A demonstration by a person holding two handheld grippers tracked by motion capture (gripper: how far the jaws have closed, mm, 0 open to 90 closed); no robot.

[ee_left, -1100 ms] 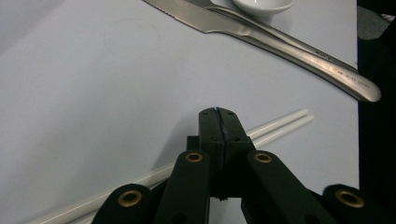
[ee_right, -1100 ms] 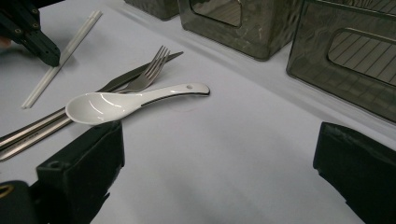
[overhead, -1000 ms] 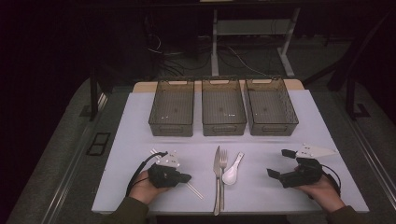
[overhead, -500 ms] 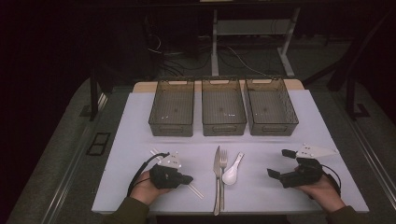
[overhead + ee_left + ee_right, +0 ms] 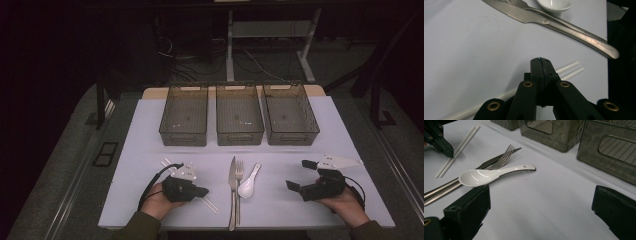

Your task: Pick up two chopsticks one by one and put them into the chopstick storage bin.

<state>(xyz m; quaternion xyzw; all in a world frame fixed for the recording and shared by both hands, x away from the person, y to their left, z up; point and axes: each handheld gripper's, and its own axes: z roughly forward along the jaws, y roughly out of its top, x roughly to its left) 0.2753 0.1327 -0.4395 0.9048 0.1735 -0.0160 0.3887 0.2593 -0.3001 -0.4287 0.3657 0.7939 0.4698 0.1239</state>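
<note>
Resting above white chopsticks (image 5: 570, 69), left gripper (image 5: 541, 60) closed empty, right gripper (image 5: 301, 175) wide apart.

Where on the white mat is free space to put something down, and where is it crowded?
Free: the strip between the three bins and the cutlery, and the patch between spoon and right gripper. Crowded: around knife, fork and the chopsticks under the left gripper.

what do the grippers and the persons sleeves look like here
Both are black handheld tools. The left gripper has two black jaws on linked bars with brass-coloured rivets, a pale grey three-cornered plate on top and a black cable looping off. The right gripper has blocky black jaws and a matching plate. The sleeves look dark olive.
</note>
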